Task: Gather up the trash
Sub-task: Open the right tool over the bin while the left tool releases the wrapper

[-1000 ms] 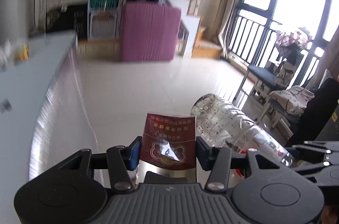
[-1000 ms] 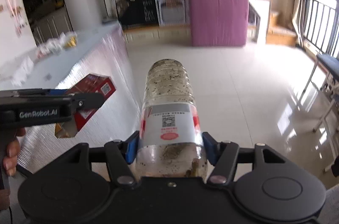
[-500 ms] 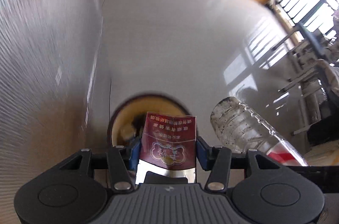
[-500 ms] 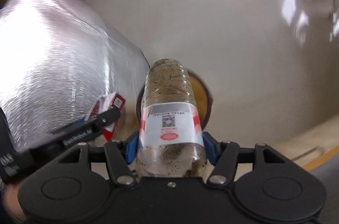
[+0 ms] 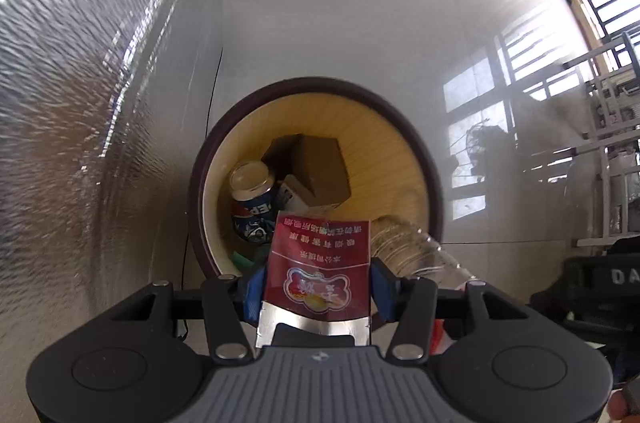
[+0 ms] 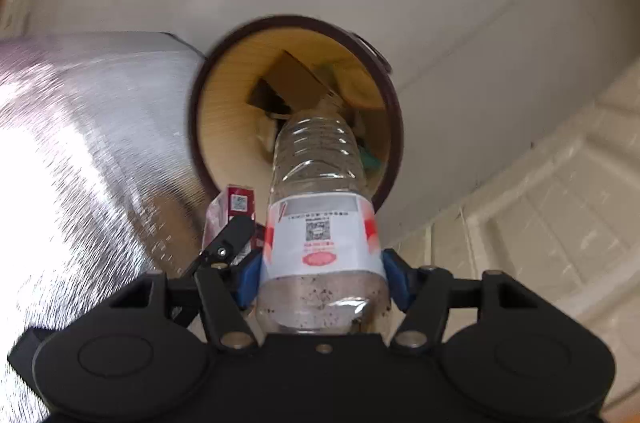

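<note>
A round trash bin with a dark rim [image 5: 316, 81] and a yellow inside stands on the floor below both grippers. In it lie a blue soda can [image 5: 252, 199], a brown cardboard box [image 5: 320, 163] and other scraps. My left gripper [image 5: 318, 283] is shut on a red cigarette pack [image 5: 320, 263], held over the bin's near rim. My right gripper [image 6: 322, 275] is shut on a clear plastic bottle [image 6: 320, 183] with a white and red label. The bottle's far end points into the bin's mouth [image 6: 394, 111]. The red pack [image 6: 238, 201] hangs just left of the bottle.
A silver foil-clad wall of a counter [image 5: 60, 103] rises right beside the bin on the left. White floor tiles [image 5: 340, 3] spread beyond it. Metal chair legs and a window grille [image 5: 600, 103] stand far right. A beige patterned mat [image 6: 540, 203] lies right of the bin.
Both grippers have dropped and tipped from looking across the room to pointing steeply down. The bin has come into view and grown large below them. Pack and bottle stay gripped.
</note>
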Demonstrator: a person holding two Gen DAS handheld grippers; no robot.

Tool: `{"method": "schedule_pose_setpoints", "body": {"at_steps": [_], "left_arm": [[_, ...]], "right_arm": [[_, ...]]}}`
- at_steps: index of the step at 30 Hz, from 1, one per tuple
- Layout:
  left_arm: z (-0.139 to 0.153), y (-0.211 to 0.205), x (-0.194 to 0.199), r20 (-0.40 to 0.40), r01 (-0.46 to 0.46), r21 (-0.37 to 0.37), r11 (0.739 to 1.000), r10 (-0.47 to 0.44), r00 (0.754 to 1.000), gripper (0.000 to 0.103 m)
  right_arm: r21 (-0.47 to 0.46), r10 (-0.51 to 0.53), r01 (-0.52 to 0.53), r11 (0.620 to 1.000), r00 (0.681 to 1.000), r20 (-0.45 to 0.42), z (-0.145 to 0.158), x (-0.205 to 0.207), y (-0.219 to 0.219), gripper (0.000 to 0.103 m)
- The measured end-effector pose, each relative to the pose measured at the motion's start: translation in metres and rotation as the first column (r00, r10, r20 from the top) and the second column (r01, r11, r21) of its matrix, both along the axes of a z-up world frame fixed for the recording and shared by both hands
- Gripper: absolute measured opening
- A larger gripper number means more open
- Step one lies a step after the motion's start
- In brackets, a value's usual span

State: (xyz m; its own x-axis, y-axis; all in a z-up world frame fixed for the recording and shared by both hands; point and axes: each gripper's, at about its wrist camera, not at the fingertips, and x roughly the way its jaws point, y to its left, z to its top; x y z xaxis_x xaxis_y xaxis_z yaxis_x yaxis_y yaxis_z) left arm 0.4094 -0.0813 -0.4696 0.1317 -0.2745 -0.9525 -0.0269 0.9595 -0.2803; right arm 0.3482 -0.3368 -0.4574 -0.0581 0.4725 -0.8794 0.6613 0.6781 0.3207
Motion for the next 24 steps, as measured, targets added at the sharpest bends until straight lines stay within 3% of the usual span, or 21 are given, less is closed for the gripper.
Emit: {"method": "schedule_pose_setpoints", "body": {"at_steps": [2, 5, 16, 17, 20, 24], "left_arm": [[-0.011, 0.001, 0.001, -0.011, 0.002, 0.004, 1.0, -0.002, 1.0, 0.053], [-0.024, 0.001, 0.002, -0.029, 0.012, 0.009, 1.0, -0.011, 1.0, 0.053], [-0.05, -0.012, 0.01, -0.036, 0.049, 0.014, 0.999, -0.048, 0.998, 0.055], [-0.051, -0.01, 0.011, -0.041, 0.045, 0.019, 0.999, -0.044, 0.998, 0.058], [-0.051, -0.003, 0.014, -0.032, 0.004, 0.025, 1.0, -0.003, 0.999, 0.082], [-0.05, 0.003, 0.013, -0.039, -0.02, 0.012, 1.0, 0.02, 0.999, 0.084]], "right_arm": [[0.007, -0.034, 0.034, 0.999, 0.998, -0.048, -0.016, 0.003, -0.003, 0.065], [0.003, -0.057, 0.057, 0.998, 0.996, -0.066, -0.029, 0.004, 0.002, 0.081], [-0.06, 0.063, -0.062, 0.996, 0.998, 0.011, -0.023, 0.015, 0.008, 0.083], [-0.066, 0.068, -0.067, 0.996, 0.997, 0.023, -0.021, 0.015, 0.009, 0.083], [-0.074, 0.093, -0.088, 0.993, 0.994, 0.06, -0.016, 0.017, 0.009, 0.083], [-0.085, 0.139, -0.131, 0.988, 0.986, 0.094, -0.009, 0.02, 0.009, 0.083]]}}
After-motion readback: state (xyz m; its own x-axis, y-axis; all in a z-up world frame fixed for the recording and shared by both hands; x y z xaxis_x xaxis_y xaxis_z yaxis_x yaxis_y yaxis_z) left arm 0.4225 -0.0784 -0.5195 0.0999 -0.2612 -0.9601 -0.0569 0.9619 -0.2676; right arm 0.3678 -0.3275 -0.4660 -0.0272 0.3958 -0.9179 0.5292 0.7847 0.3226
